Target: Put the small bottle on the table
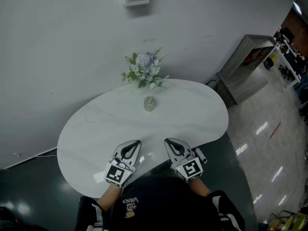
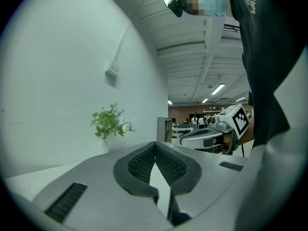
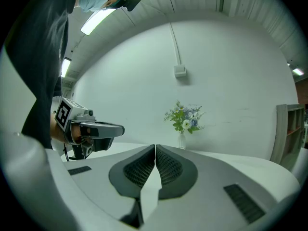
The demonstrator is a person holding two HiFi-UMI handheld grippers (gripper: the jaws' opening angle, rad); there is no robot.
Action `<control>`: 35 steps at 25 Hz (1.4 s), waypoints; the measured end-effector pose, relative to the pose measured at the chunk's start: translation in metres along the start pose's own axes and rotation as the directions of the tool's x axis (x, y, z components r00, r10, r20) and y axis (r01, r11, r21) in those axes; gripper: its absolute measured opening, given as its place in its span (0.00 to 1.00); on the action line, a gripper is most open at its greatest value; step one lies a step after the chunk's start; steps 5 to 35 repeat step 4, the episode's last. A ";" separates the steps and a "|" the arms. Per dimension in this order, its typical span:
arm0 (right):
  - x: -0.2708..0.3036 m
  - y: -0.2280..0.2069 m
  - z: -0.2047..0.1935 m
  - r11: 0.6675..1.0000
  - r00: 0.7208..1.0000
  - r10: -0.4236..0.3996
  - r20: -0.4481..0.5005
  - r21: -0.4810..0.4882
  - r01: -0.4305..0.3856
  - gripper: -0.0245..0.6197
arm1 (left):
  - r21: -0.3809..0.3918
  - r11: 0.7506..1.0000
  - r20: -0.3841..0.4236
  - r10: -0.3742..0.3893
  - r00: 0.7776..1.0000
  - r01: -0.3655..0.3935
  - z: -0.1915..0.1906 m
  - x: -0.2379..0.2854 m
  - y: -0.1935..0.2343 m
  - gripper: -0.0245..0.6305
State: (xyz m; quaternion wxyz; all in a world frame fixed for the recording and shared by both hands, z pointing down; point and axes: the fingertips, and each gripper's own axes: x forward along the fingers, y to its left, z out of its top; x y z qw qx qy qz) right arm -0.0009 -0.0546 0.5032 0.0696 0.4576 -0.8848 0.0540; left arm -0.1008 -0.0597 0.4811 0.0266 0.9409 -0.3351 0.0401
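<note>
A small pale bottle (image 1: 149,103) stands upright on the white oval table (image 1: 96,129), just in front of the flowers. My left gripper (image 1: 131,146) sits low at the table's near edge, shut and empty; its own view shows the tips (image 2: 155,144) pressed together. My right gripper (image 1: 173,145) is beside it, also shut with nothing held, tips (image 3: 155,147) meeting. Both are well short of the bottle, which neither gripper view shows. The left gripper's view shows the right gripper (image 2: 211,133), and the right one's shows the left gripper (image 3: 89,129).
A vase of blue and white flowers (image 1: 145,70) stands at the table's far edge by the white wall. A grey shelf unit (image 1: 244,66) is at the right on the glossy floor. The person's dark shirt (image 1: 154,206) fills the bottom.
</note>
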 end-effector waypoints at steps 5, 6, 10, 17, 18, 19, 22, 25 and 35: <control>0.001 0.000 0.003 1.000 1.000 -0.002 -0.005 0.008 0.002 0.11 | 0.008 1.000 -0.012 0.006 1.000 -0.005 -0.004 0.000 0.001 0.07; 0.001 0.000 0.003 1.000 1.000 -0.002 -0.005 0.008 0.002 0.11 | 0.008 1.000 -0.012 0.006 1.000 -0.005 -0.004 0.000 0.001 0.07; 0.001 0.000 0.003 1.000 1.000 -0.002 -0.005 0.008 0.002 0.11 | 0.008 1.000 -0.012 0.006 1.000 -0.005 -0.004 0.000 0.001 0.07; 0.001 0.000 0.003 1.000 1.000 -0.002 -0.005 0.008 0.002 0.11 | 0.008 1.000 -0.012 0.006 1.000 -0.005 -0.004 0.000 0.001 0.07; 0.001 0.000 0.003 1.000 1.000 -0.002 -0.005 0.008 0.002 0.11 | 0.008 1.000 -0.012 0.006 1.000 -0.005 -0.004 0.000 0.001 0.07; 0.001 0.000 0.003 1.000 1.000 -0.002 -0.005 0.008 0.002 0.11 | 0.008 1.000 -0.012 0.006 1.000 -0.005 -0.004 0.000 0.001 0.07; 0.001 0.000 0.003 1.000 1.000 -0.002 -0.005 0.008 0.002 0.11 | 0.008 1.000 -0.012 0.006 1.000 -0.005 -0.004 0.000 0.001 0.07; 0.001 0.000 0.003 1.000 1.000 -0.002 -0.005 0.008 0.002 0.11 | 0.008 1.000 -0.012 0.006 1.000 -0.005 -0.004 0.000 0.001 0.07; 0.001 0.000 0.003 1.000 1.000 -0.002 -0.005 0.008 0.002 0.11 | 0.008 1.000 -0.012 0.006 1.000 -0.005 -0.004 0.000 0.001 0.07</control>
